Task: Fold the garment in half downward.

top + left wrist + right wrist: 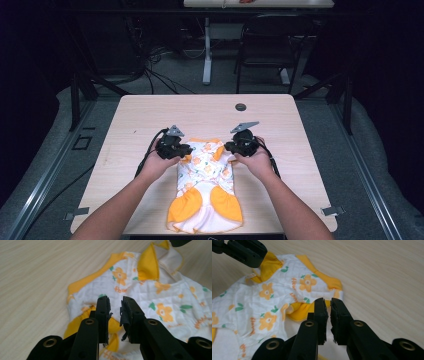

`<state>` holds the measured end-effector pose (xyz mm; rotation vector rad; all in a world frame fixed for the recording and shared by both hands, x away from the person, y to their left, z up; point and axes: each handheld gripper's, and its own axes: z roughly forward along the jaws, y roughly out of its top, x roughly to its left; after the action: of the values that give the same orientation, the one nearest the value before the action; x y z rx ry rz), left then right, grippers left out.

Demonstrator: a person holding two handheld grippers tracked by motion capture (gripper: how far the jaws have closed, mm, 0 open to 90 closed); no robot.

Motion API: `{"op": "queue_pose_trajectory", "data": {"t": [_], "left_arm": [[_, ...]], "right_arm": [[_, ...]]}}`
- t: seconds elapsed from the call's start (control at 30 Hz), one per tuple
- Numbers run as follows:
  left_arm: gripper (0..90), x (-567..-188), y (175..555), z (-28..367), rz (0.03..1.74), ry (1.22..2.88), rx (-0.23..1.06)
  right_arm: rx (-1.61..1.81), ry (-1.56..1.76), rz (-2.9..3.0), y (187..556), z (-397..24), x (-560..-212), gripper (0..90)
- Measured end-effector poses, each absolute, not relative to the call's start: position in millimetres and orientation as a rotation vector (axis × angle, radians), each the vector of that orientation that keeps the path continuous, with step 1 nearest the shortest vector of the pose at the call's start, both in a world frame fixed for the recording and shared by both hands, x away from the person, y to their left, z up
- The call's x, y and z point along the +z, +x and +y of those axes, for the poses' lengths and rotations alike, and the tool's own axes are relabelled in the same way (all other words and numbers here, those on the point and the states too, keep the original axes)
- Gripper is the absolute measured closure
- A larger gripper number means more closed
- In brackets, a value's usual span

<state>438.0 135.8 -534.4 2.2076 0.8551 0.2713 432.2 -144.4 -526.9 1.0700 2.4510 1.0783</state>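
Now the left gripper (115, 302) hangs just above the near left corner of a small quilted baby garment (205, 187), its jaws a little apart with nothing pinched between them. Likewise the right gripper (329, 304) hovers over the opposite corner, its jaws parted by a narrow gap and free of cloth. In the high view both grippers sit at the far end of the garment, one on each side, each in a hand. White with orange flowers and orange-yellow trim, the garment lies flat at the near middle of the pale wooden table (140, 115). Near the table's far edge sits a small dark round disc (241, 107).
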Motion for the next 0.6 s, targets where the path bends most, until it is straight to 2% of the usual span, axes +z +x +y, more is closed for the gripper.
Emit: {"op": "queue_pose_trajectory", "data": {"t": [0.2,0.33,0.47,0.6], "left_arm": [[71.5,-530,456,139,0.878,2.174,0.275],[68.7,-530,465,140,0.868,2.149,0.246],[66.7,-534,474,140,0.889,2.179,0.27],[63.9,-540,480,143,0.899,2.144,0.266]], "right_arm": [[1.021,1.071,2.453,458,-137,-526,79.8],[0.964,1.057,2.473,466,-130,-529,77.1],[0.946,1.045,2.499,476,-119,-534,71.5],[0.89,1.036,2.503,481,-111,-539,70.5]]}}
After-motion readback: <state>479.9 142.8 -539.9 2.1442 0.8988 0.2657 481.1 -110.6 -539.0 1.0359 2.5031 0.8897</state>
